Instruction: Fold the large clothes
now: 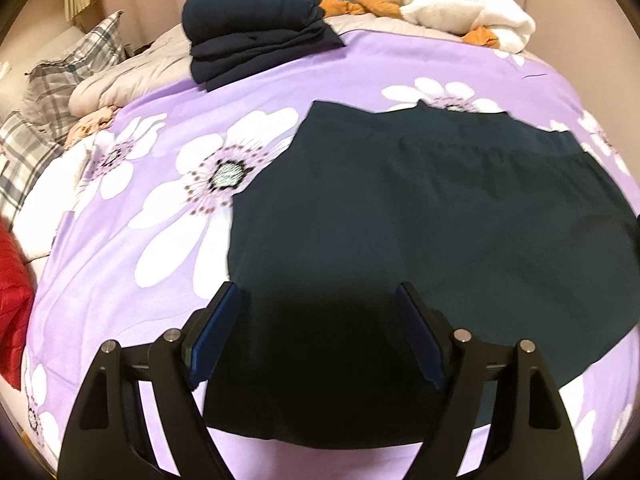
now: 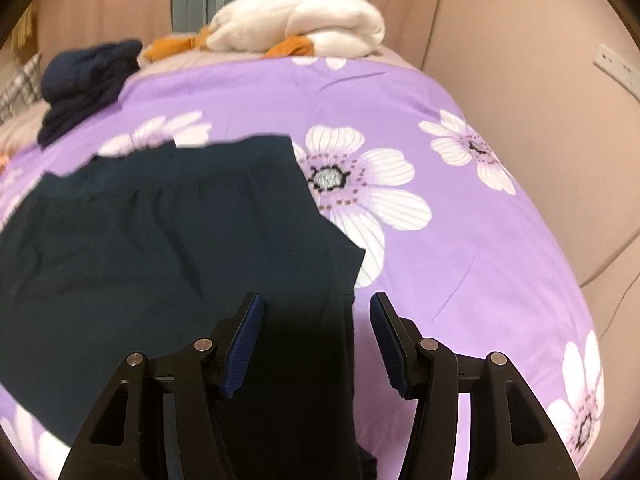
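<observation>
A dark teal garment (image 1: 420, 216) lies spread flat on the purple flowered bedcover (image 1: 160, 128). It also shows in the right wrist view (image 2: 160, 248). My left gripper (image 1: 318, 292) is open and hovers over the garment's near left part. My right gripper (image 2: 316, 302) is open and hovers over the garment's right edge, with one finger over the cloth and the other over the bedcover (image 2: 460, 240). Neither gripper holds anything.
A folded navy pile (image 1: 256, 28) sits at the far side of the bed, also in the right wrist view (image 2: 88, 84). A white and orange heap (image 1: 460, 8) lies far right. Plaid pillows (image 1: 48, 112) and a red item (image 1: 12, 288) are at left. A wall (image 2: 540, 80) is right.
</observation>
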The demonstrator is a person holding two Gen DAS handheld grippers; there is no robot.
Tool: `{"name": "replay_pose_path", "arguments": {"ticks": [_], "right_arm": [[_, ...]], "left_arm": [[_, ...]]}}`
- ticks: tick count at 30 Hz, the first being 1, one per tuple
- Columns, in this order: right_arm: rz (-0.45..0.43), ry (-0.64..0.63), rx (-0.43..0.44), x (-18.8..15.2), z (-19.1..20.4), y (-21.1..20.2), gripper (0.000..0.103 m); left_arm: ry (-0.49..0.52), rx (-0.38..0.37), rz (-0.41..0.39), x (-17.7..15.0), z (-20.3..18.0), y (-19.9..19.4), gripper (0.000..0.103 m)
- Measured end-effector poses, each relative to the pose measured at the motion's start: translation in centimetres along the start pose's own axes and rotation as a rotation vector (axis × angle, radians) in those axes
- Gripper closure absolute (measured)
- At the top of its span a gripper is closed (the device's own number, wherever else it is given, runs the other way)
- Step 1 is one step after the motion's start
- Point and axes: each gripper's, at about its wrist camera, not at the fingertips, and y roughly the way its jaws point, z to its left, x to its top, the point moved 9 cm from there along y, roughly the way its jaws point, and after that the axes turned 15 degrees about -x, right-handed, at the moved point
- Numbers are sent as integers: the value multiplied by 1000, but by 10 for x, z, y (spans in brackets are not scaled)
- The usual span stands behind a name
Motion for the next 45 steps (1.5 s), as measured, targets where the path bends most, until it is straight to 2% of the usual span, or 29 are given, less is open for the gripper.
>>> {"name": "replay_pose_path", "arguments": {"ticks": [2, 6, 9, 12, 17, 24, 35, 42, 45], "right_arm": [[-45, -31, 52, 6, 13, -14, 48], [-131, -142, 176, 9, 66, -43, 48], [-167, -208, 273, 8, 111, -59, 48], [-158, -256, 349, 0, 150, -61, 48], [-110, -335, 376, -21, 186, -47, 48], [-108, -371, 338, -51, 188, -42, 48], [-103, -344, 373, -60, 177, -51, 48], [-97, -327, 392, -66, 171, -56, 48], [-90, -317, 395, -67, 168, -58, 48]], "left_arm": [[14, -24, 3, 6, -13, 4, 23], [59, -95, 38, 16, -48, 21, 25], [112, -103, 71, 21, -70, 39, 28], [123, -116, 113, 22, -82, 58, 30], [127, -109, 156, 19, -84, 81, 30], [116, -84, 174, 28, -74, 104, 26], [97, -36, 164, 52, -61, 121, 22], [66, -24, 139, 65, -53, 130, 16], [38, -10, 119, 70, -47, 133, 8]]}}
